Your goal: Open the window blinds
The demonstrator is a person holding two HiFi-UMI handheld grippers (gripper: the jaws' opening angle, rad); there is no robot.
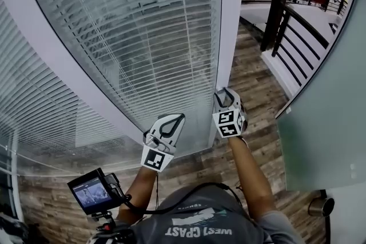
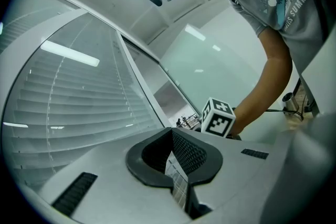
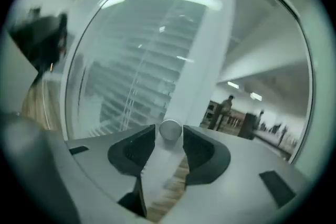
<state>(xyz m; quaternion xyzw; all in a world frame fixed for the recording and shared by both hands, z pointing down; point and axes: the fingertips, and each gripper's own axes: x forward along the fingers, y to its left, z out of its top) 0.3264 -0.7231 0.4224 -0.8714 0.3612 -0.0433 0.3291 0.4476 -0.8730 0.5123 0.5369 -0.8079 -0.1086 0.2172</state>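
White horizontal-slat window blinds (image 1: 131, 26) behind glass, left of a white frame post (image 1: 229, 26), look shut. The right gripper (image 3: 170, 139) clasps a small round silver knob (image 3: 170, 130) on the post; turning it is yet to do. The left gripper (image 2: 176, 165), jaws together and empty, hovers left of the post.

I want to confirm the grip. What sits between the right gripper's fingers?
A small round silver knob on the white window frame sits there, shown in the right gripper view.
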